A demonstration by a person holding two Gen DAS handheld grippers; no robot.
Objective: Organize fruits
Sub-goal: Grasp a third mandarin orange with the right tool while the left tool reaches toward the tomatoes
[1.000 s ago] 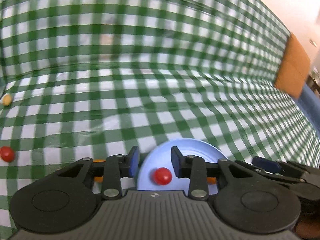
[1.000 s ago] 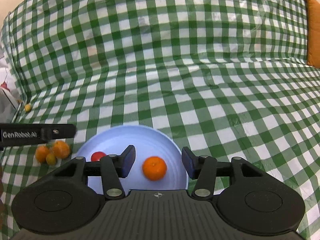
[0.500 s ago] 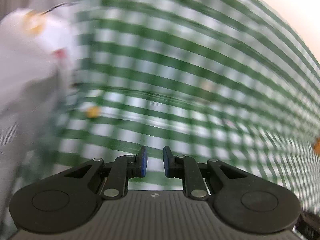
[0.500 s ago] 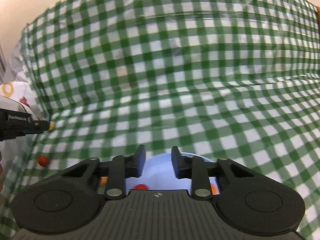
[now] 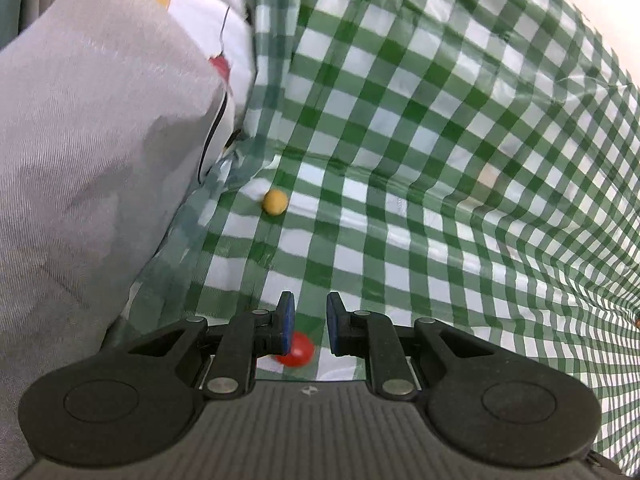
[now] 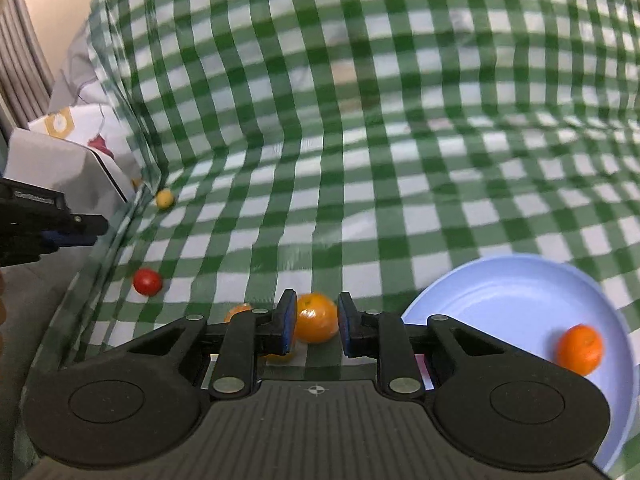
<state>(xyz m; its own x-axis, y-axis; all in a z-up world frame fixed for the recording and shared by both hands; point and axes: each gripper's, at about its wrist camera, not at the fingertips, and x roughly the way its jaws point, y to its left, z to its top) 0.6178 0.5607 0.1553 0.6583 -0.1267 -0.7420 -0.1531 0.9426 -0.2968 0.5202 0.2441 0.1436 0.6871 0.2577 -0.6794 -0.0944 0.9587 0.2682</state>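
Observation:
My left gripper [image 5: 311, 322] is shut with nothing in it, hovering over a red cherry tomato [image 5: 298, 352] that lies on the green checked cloth [image 5: 440, 160]. A small yellow fruit [image 5: 275, 202] sits farther ahead by the cloth's edge. In the right wrist view my right gripper [image 6: 316, 320] has its jaws opening, still only a narrow gap apart. An orange [image 6: 320, 330] on the cloth shows in that gap, and the pads do not press it. Two smaller oranges [image 6: 240, 312] lie partly hidden under its left finger. A blue plate [image 6: 500, 264] at the right holds one orange [image 6: 580, 348].
A grey cushion [image 5: 80, 160] and white patterned bedding [image 5: 224, 20] crowd the cloth's left edge. The right wrist view also shows the left gripper [image 6: 80, 230] at far left, above the tomato [image 6: 147, 281] and near the yellow fruit [image 6: 165, 199]. The cloth is wrinkled and rises at the back.
Both grippers left the plate and swung left, their jaws closing on the way. An orange stayed on the plate. The left now hangs over the tomato, the right over the loose oranges.

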